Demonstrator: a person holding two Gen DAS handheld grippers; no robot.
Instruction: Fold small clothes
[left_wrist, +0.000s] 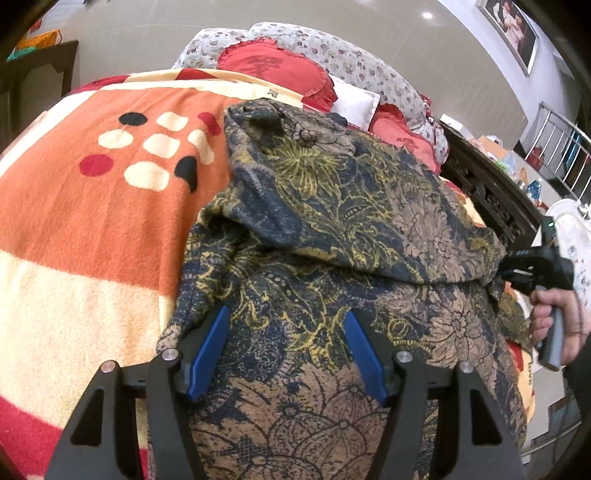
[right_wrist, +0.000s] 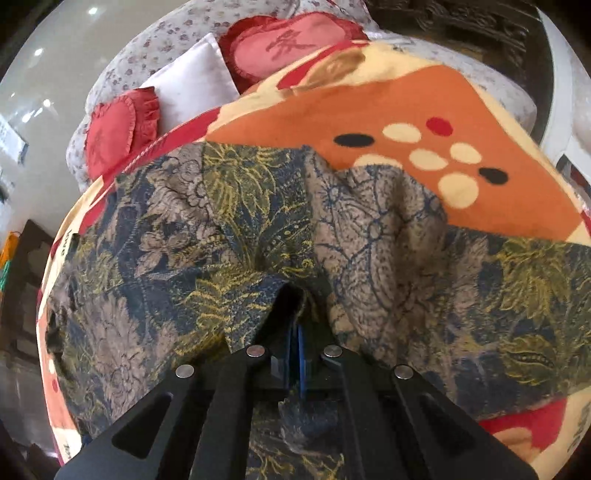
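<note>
Still, the floral garment (left_wrist: 332, 229) lies half-folded on the bed's blanket (left_wrist: 92, 206); right tool (right_wrist: 295, 332) pinches its edge at 3 o'clock, left tool (left_wrist: 286, 332) gapes wide over cloth, so the flap may slip and bunch

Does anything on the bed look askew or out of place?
The dark floral-patterned garment lies bunched and unevenly folded on the orange blanket, its edge pinched in the right gripper. Otherwise nothing stands out.
</note>
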